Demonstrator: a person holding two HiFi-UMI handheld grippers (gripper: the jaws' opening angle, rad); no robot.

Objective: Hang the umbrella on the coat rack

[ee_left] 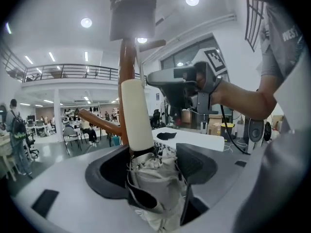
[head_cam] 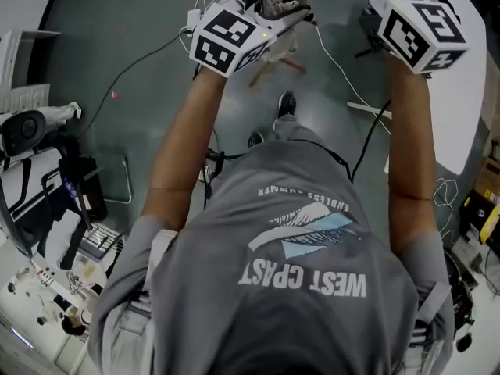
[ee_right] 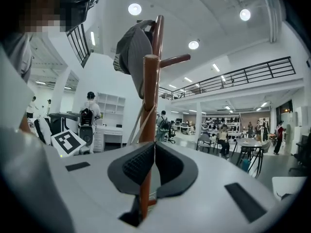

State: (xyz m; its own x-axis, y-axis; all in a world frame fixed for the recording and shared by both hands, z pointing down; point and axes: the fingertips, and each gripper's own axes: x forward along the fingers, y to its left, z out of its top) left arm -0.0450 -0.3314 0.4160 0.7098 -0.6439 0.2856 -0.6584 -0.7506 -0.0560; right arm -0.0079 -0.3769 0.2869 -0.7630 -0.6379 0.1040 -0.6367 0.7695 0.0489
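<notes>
A folded beige umbrella (ee_left: 155, 178) with a cream handle (ee_left: 136, 113) stands upright between the jaws of my left gripper (ee_left: 153, 164). The jaws stand wide apart, and a gap shows beside the fabric. The umbrella's handle rests right against the brown coat rack pole (ee_left: 127, 67). A thin pale strap (ee_left: 141, 67) runs up from the handle toward a peg (ee_left: 151, 44). My right gripper (ee_right: 154, 147) is shut just in front of the same pole (ee_right: 149, 96). Strap lines (ee_right: 137, 125) pass beside its tips; whether it pinches them I cannot tell. The head view shows the umbrella (head_cam: 283, 0) near the top edge.
A grey cap (ee_right: 133, 47) hangs on the rack's top, and pegs (ee_right: 175, 59) stick out sideways. Cables (head_cam: 344, 76) cross the floor by the person's shoes (head_cam: 286, 104). A white table (head_cam: 469, 92) curves at the right, and cluttered equipment (head_cam: 47, 178) stands at the left.
</notes>
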